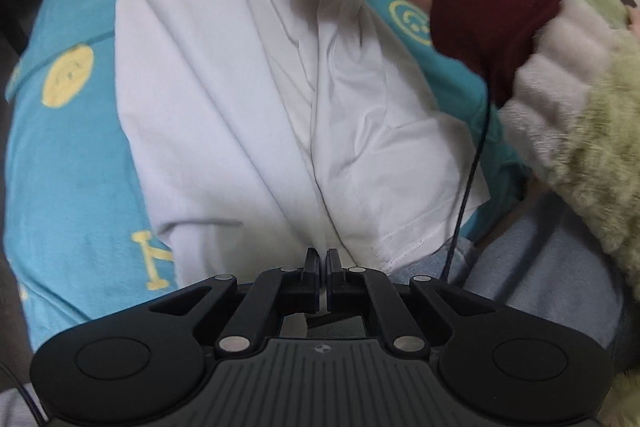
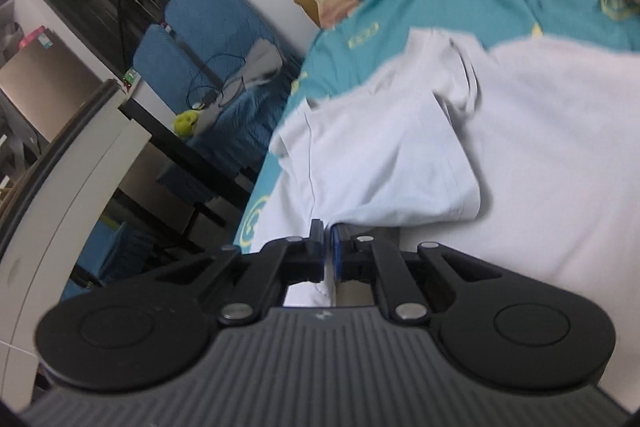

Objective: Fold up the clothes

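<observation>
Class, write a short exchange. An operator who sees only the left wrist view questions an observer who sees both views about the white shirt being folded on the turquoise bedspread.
Operator: My view cuts off the tips of the right hand-held gripper. Is it gripping anything?
Observer: Yes. It is shut on an edge of the white short-sleeved shirt.
Operator: Where is the sleeve on that side?
Observer: The short sleeve lies just ahead of those tips, folded in over the shirt's body.
</observation>
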Motion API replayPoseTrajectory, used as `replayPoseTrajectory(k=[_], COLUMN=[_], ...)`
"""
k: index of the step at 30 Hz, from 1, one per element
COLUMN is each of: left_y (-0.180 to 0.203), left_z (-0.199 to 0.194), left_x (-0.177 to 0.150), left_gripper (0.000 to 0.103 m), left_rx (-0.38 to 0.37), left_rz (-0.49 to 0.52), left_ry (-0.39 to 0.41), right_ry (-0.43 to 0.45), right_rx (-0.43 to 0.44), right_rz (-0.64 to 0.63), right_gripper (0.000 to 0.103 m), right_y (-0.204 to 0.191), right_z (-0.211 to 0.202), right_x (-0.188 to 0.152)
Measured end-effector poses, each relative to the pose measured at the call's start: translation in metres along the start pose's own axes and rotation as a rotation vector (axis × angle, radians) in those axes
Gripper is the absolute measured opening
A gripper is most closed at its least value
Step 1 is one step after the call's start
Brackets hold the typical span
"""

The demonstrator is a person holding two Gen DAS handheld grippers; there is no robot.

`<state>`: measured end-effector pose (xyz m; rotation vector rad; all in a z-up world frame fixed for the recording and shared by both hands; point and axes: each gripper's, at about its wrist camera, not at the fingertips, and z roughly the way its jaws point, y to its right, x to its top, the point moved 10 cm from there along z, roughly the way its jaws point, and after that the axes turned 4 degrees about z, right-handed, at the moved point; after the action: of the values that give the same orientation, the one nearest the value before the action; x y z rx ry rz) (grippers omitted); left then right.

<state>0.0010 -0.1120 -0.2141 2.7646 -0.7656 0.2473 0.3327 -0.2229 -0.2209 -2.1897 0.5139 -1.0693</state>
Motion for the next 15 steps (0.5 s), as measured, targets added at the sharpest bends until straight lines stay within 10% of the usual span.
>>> replayPoseTrajectory(k=[6, 15], left_y=[-0.013, -0.019], left_z=[0.038, -0.013], left_x=[-0.005, 0.008], left_gripper=[0.005, 0.063], left_rx=[-0.010, 0.021], left_rz=[-0.077, -0.089], left_ry=[-0.036, 0.121], right_ry=[-0.032, -0.074], right_rx=[-0.078, -0.130], right_rz=[-0.060, -0.110], right_gripper=[0.007, 0.012], right_y=[0.013, -0.005], right_z=[0.012, -0.036], right_x=[-0.011, -0.015])
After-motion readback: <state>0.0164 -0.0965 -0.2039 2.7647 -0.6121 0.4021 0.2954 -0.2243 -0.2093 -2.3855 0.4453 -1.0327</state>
